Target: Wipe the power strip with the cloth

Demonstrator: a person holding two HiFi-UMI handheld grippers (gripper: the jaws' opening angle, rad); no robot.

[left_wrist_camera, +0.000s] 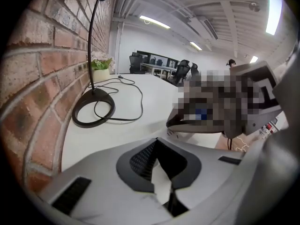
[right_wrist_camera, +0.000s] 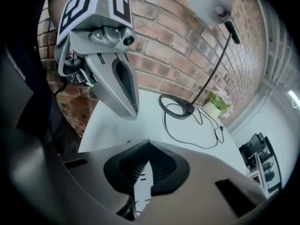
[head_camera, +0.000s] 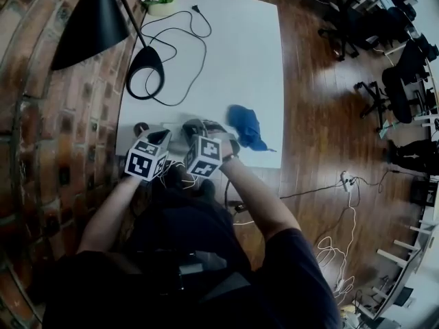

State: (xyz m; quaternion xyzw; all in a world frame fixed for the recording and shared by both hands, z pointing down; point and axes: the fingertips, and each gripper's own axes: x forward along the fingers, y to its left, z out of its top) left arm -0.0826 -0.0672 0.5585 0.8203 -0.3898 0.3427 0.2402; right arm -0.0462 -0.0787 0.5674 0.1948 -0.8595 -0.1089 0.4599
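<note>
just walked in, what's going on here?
A person holds a gripper in each hand over the near edge of the white table. The left gripper and the right gripper both have their fingers shut with nothing between them. The crumpled blue cloth lies on the table just right of the right gripper, not picked up. A black lamp with a ring base stands further back. I cannot clearly make out the power strip; no wiping is under way.
</note>
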